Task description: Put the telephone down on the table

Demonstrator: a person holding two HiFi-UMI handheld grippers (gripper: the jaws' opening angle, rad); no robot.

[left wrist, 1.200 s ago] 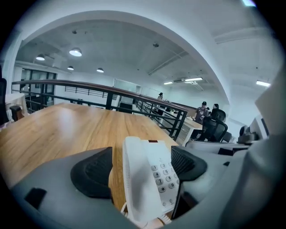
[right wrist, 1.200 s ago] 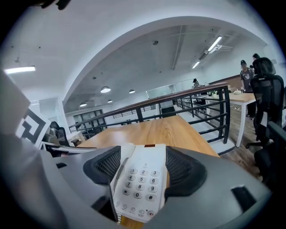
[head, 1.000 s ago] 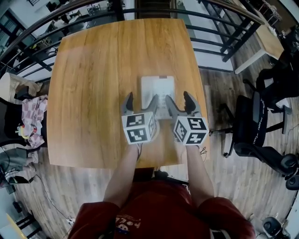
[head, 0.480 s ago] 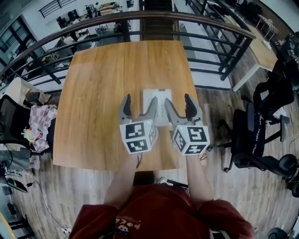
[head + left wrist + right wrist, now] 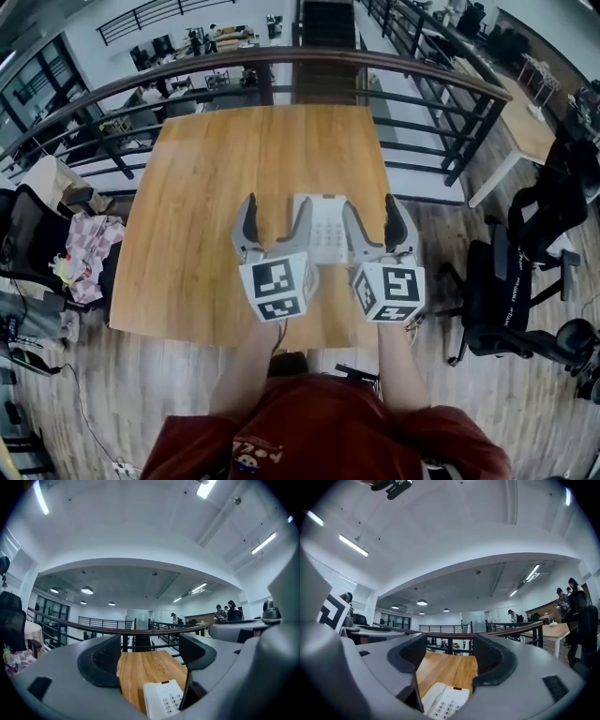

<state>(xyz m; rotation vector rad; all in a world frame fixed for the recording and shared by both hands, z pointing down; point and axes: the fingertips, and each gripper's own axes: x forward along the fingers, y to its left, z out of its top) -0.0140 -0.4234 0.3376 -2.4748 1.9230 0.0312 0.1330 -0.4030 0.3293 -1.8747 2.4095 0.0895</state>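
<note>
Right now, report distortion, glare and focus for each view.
Head view: fisheye bows the railing into an arc; the table is evenly lit and sharp. Left gripper view: dark vignetted corners, bright ceiling strips, the telephone sharp at the bottom. Right gripper view: same vignette and curvature; the near jaws loom large.

One white telephone [image 5: 323, 228], one wooden worktop [image 5: 202, 202], two grippers, a left gripper [image 5: 277, 208] and a right gripper [image 5: 370, 208], two jaws on each, four jaws in all, one curved railing [image 5: 234, 58] beyond the worktop, two forearms [image 5: 246, 366].
</note>
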